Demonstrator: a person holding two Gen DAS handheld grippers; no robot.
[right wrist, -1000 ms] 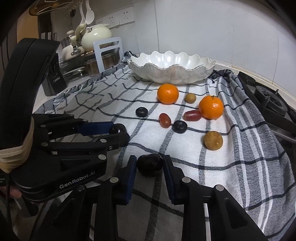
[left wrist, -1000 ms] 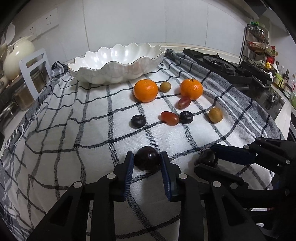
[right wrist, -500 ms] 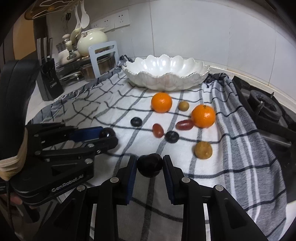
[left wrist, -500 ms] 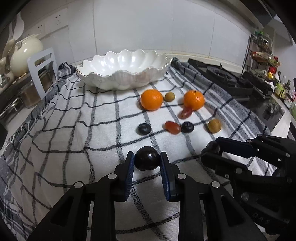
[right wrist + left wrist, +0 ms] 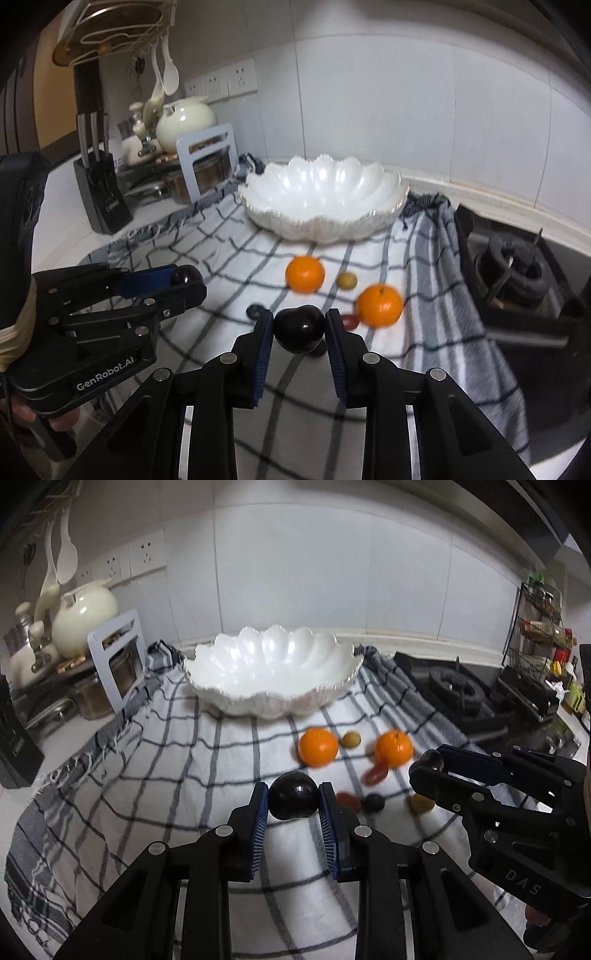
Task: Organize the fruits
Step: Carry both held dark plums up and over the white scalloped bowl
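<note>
My left gripper (image 5: 293, 800) is shut on a dark plum (image 5: 293, 798), held above the checked cloth (image 5: 166, 775). My right gripper (image 5: 299, 330) is shut on a second dark plum (image 5: 300, 328), also lifted off the cloth. Each gripper shows in the other's view: the right gripper (image 5: 430, 766) at the right edge, the left gripper (image 5: 186, 280) at the left. Ahead stands an empty white scalloped bowl (image 5: 271, 674). Between the grippers and the bowl lie two oranges (image 5: 318, 746) (image 5: 393, 748), a small tan fruit (image 5: 350, 739), red grape-like fruits (image 5: 376, 774) and a small dark fruit (image 5: 375, 803).
A gas hob (image 5: 454, 688) borders the cloth on the right, with a spice rack (image 5: 543, 627) behind it. On the left stand a cream teapot (image 5: 83, 618), a white frame stand (image 5: 118, 657), pots, and a knife block (image 5: 99, 192). A tiled wall closes the back.
Both grippers have risen with their plums, which have left the cloth. The bowl and the loose fruits now sit lower and farther off in both views.
</note>
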